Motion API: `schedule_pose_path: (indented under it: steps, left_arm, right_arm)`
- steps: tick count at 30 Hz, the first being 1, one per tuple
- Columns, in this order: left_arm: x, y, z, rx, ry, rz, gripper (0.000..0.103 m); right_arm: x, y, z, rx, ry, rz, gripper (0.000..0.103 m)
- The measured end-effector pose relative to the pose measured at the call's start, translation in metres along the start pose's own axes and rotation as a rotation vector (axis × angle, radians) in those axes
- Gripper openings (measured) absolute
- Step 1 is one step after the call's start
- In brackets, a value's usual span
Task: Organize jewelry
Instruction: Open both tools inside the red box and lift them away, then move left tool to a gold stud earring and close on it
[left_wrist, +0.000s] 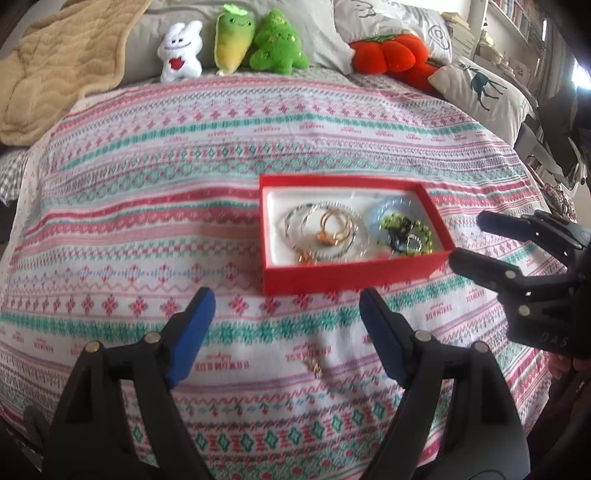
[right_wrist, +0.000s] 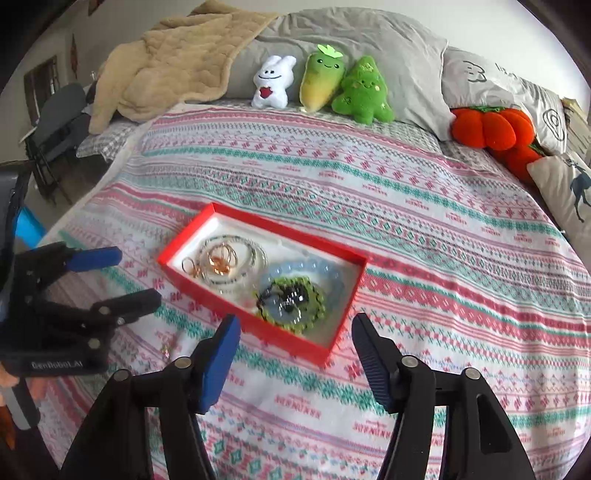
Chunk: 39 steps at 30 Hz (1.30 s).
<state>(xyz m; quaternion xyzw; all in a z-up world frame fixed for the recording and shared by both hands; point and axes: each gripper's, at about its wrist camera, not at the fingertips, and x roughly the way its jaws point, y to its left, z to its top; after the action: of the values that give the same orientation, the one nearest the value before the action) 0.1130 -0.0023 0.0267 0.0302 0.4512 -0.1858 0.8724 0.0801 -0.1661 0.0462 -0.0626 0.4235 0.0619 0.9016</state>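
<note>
The left gripper (left_wrist: 286, 302) is being held low with its blue-padded fingers (left_wrist: 192, 332) spread wide apart, nothing being gripped between them. The right gripper (right_wrist: 295, 328) is likewise being held with its fingers (right_wrist: 369, 358) parted and empty. Both are being pointed forward, side by side, the right one angled slightly inward.

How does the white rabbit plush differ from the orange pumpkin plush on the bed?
The white rabbit plush stands upright in the row of toys; the orange pumpkin plush lies apart, beside the pillows. The rabbit looks smaller and holds a red heart; the pumpkin is round and lobed. Both rest at the head of the bed.
</note>
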Motion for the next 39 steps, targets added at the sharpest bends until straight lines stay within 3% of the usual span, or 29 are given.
schedule_pose_path:
  steps: [8,19,23,29,34,39]
  left_arm:
    - [0.004,0.015,-0.028,-0.066,0.112,-0.028,0.083]
    - [0.010,0.017,-0.062,-0.002,0.178,-0.025,0.085]
    - [0.014,0.014,-0.072,0.043,0.183,-0.044,0.085]
    - [0.012,0.003,-0.072,0.115,0.109,-0.091,0.085]
    - [0.012,-0.011,-0.067,0.155,0.080,-0.160,0.070]
    - [0.022,-0.021,-0.064,0.161,0.113,-0.175,0.049]
  right_arm:
    - [-0.008,0.006,-0.026,0.001,0.049,0.029,0.078]
    - [0.000,0.017,-0.051,-0.028,0.104,0.010,0.081]
    - [0.005,0.029,-0.062,-0.085,0.143,0.015,0.081]
    - [0.013,0.041,-0.076,-0.159,0.177,-0.005,0.081]
    - [0.018,0.042,-0.079,-0.168,0.190,-0.009,0.081]
    - [0.021,0.040,-0.078,-0.169,0.199,-0.015,0.081]
